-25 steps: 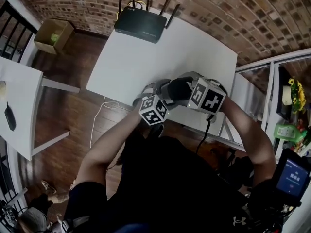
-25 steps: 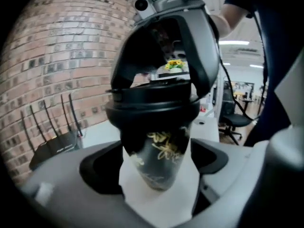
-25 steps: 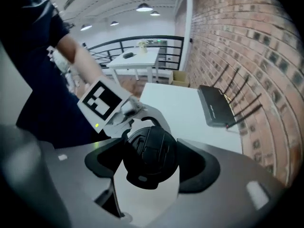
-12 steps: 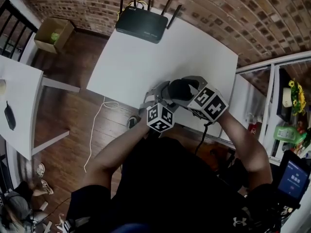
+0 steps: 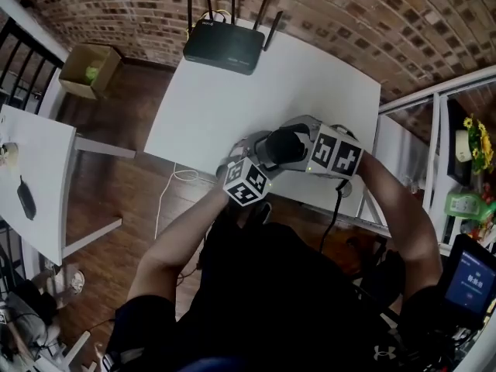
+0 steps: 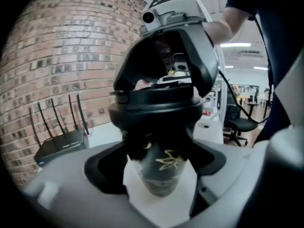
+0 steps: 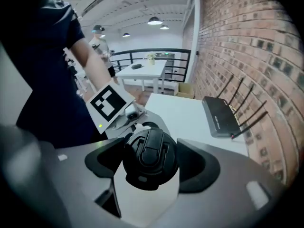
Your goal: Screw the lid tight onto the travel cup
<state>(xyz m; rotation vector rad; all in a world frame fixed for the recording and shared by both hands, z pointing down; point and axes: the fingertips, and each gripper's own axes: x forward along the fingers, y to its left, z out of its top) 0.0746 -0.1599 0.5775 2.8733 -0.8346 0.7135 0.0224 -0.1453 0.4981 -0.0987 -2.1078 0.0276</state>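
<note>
Left hand-held gripper (image 6: 159,161): jaws wide, travel cup (image 6: 161,174) between them, pads look pressed on the dark body just under the lid (image 6: 156,110), so it reads as a grip on the cup, logo side facing the camera. Right hand-held gripper (image 7: 152,166) is just past it, coming at the cup top-on: jaws around the lid, pads touching its rim both sides, flip cap centred between them. The two grippers are almost touching each other, with the cup in the gap. The lid looks seated level on the cup, no visible tilt, so the step is probably the tightening twist. To do it well: left holds the body dead still and the right does all the turning. Keep the right gripper's axis in line with the cup so the threads don't cross. Squeeze the rim evenly, since smooth black plastic could slip. Turn in short arcs, re-grip when the wrist runs out, and stop at firm resistance. White tabletop (image 5: 232,91) is below and beyond both grippers; whether the cup base rests on it can't be told. Further out past the grippers is a black router (image 5: 225,46) with antennas at the tabletop's far edge, then the brick wall (image 5: 349,14).
</note>
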